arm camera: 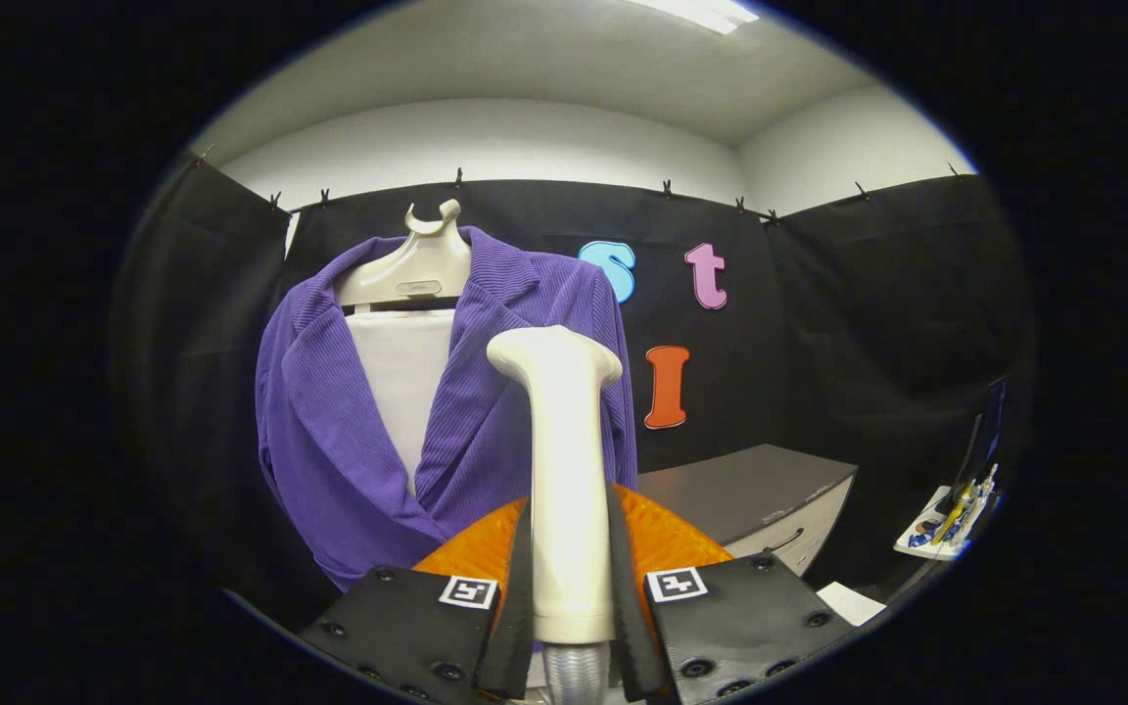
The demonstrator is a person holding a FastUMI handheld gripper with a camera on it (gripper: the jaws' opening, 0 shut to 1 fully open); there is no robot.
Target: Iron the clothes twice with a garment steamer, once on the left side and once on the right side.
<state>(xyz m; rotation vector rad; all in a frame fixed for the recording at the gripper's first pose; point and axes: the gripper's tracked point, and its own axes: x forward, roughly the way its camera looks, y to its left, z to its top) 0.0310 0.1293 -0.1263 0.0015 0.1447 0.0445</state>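
Note:
A purple ribbed jacket hangs on a pale hanger form with a white board showing between its lapels. My gripper is shut on the cream handle of the garment steamer, which stands upright between the fingers. The steamer's head sits at the top, in front of the jacket's right half, with a gap to the cloth that I cannot judge. A ribbed grey hose leaves the handle's bottom.
A grey cabinet with a drawer handle stands to the right of the jacket, beyond the fingers. Further right is a small white tray with coloured items. A white paper lies low near the right finger.

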